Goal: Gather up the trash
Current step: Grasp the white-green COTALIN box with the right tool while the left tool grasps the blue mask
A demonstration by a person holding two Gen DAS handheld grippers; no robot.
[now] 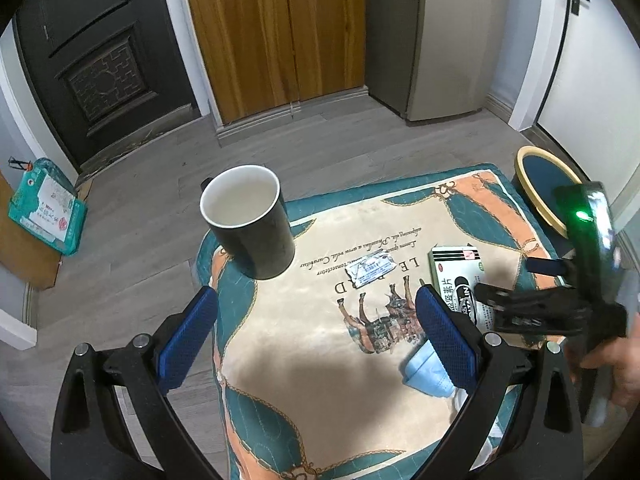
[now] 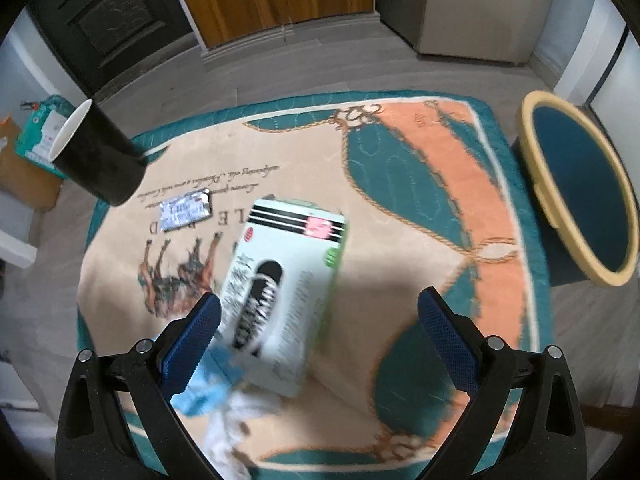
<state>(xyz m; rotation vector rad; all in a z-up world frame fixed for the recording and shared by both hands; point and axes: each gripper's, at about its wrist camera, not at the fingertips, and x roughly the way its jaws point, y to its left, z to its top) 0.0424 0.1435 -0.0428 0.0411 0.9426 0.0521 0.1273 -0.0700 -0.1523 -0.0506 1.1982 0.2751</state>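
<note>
A white medicine box (image 2: 284, 292) with black stripes lies on the patterned cloth (image 2: 400, 200), and a black marker (image 2: 258, 312) rests on top of it. A silver foil packet (image 2: 185, 209) lies left of the box, seen also as the foil packet (image 1: 370, 269). A blue face mask (image 2: 204, 384) and crumpled white tissue (image 2: 236, 428) sit at the near edge. My right gripper (image 2: 318, 320) hovers open above the box. My left gripper (image 1: 316, 320) hangs open over the cloth's middle, with the box (image 1: 456, 276) to its right. The right gripper's body (image 1: 552, 308) shows there in a hand.
A black cup with a white inside (image 1: 250, 220) stands at the cloth's far left corner. A round bin with a yellow rim (image 2: 580, 188) sits on the floor to the right. A teal package (image 1: 44, 208) lies on the floor at far left, near a dark door.
</note>
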